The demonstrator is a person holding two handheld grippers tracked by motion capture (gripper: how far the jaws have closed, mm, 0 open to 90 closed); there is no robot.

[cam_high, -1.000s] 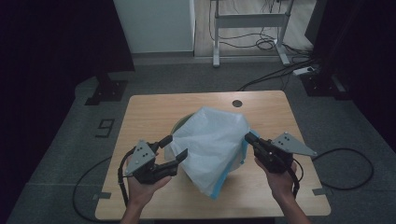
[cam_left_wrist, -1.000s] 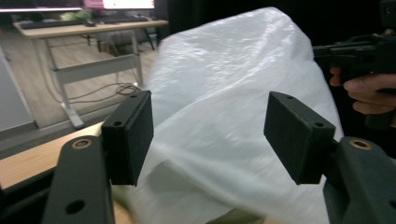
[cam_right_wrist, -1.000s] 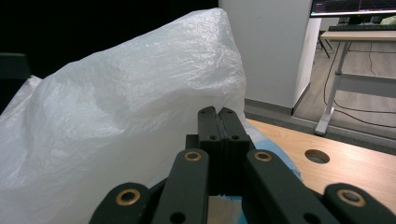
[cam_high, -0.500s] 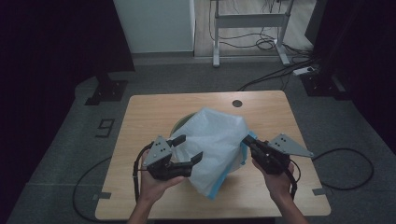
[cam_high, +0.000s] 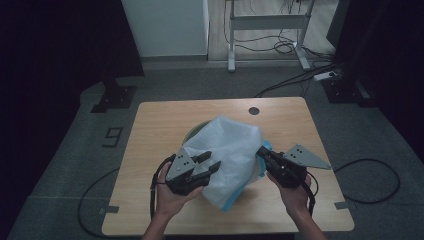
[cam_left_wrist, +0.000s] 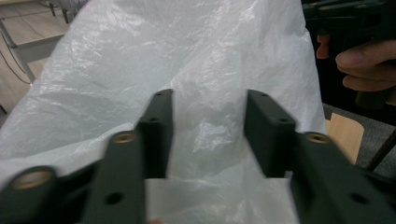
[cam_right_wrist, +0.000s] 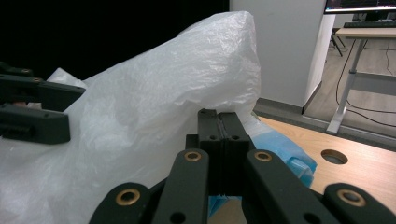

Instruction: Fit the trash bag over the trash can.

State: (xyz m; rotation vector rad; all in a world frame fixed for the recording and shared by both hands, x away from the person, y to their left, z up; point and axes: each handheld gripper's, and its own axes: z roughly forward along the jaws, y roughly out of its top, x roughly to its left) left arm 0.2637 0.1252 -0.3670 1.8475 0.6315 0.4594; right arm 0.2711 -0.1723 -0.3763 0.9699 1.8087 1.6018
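Now the right gripper [cam_high: 263,152] stays pinched on the edge of the white bag [cam_high: 227,150] to keep it up over the green bowl [cam_high: 192,132], while the left gripper [cam_high: 210,165], with jaws just closing but apart, presses against the film in front of it to take a second hold.

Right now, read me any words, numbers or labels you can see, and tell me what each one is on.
"9": a taped digit on the grey floor, left of the wooden table.
Monitor at the top right of the right gripper view: its on-screen text is too small to read.
Plastic bag: no print visible.
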